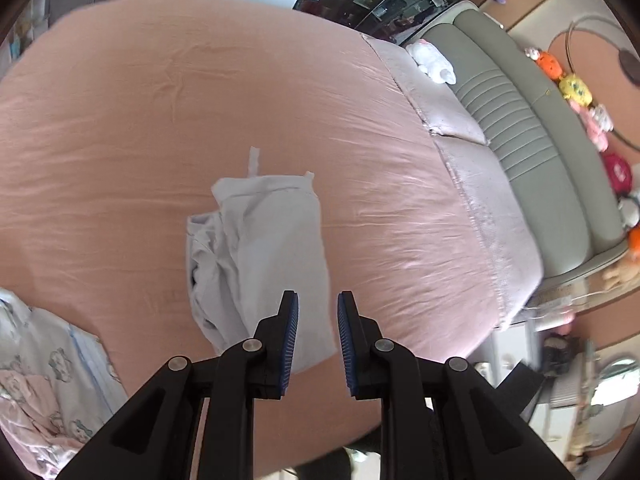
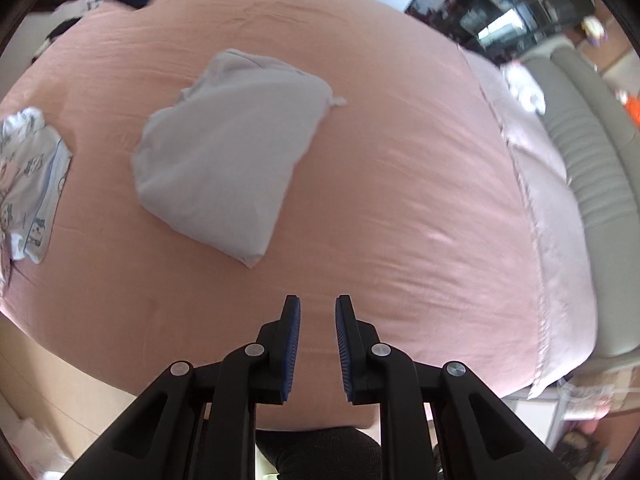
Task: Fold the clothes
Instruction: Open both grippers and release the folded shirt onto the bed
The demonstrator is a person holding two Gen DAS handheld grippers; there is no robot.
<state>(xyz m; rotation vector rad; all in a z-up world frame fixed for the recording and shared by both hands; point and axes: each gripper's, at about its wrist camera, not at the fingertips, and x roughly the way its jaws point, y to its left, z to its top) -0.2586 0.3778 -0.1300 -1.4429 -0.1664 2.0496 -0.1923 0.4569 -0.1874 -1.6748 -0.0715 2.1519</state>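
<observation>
step: white garment [image 2: 224, 152] folded, lying on pink bed [image 2: 400, 200] at 11 o'clock | left gripper [image 1: 318, 308], right gripper [image 2: 318, 312]: slightly apart, empty | next: likely patterned garment [image 2: 28, 184] at 9 o'clock

Your bed [image 1: 120, 92], pink sheet: folded white garment [image 1: 264, 248] lies mid-sheet; patterned clothes [image 1: 48, 368] near left edge, apart from it; pale quilt [image 1: 480, 200] along headboard side; white bundle [image 1: 434, 60] at far end.

Bare pink bed [image 2: 400, 160] lies open right of the folded white garment [image 2: 224, 152]; patterned clothes [image 2: 28, 176] crowd the left edge.
</observation>
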